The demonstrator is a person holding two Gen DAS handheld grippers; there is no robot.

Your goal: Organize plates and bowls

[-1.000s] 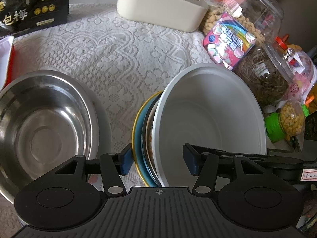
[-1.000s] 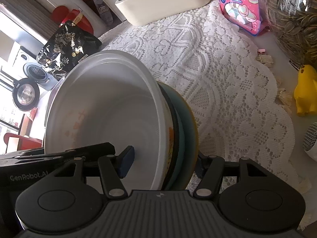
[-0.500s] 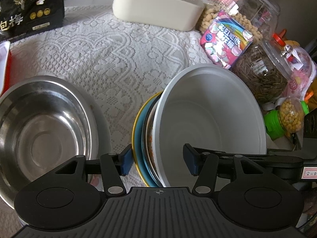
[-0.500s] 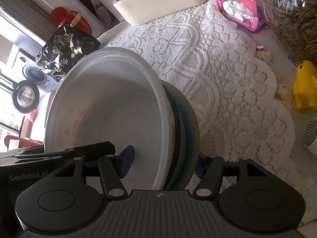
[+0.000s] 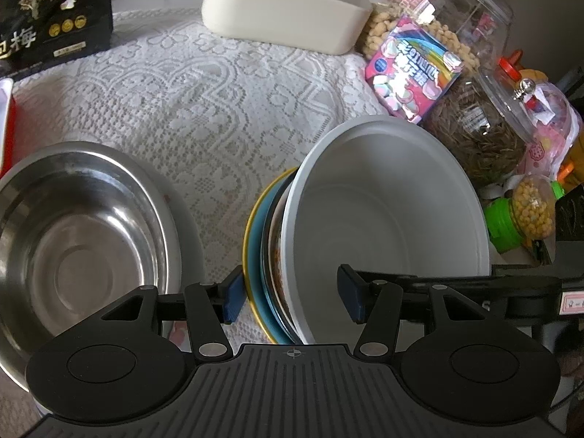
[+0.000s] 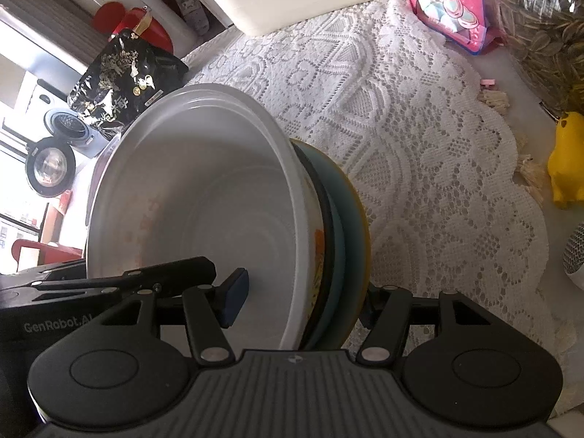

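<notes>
While the stack of dishes (image 5: pixel 277 255) is tilted up on edge above the lace cloth (image 5: pixel 204 109) on the table, it is gripped from both sides. The left gripper (image 5: pixel 290 297) is closed across its near edge: one blue finger (image 5: pixel 233 297) lies against the yellow-rimmed blue plate (image 5: pixel 255 255), the other inside the white bowl (image 5: pixel 387 219). The right gripper (image 6: pixel 303 299) is clamped on the same stack, one finger (image 6: pixel 235 297) inside the bowl, the other hidden behind the plate. A steel bowl (image 5: pixel 73 248) is seen just left of the stack.
</notes>
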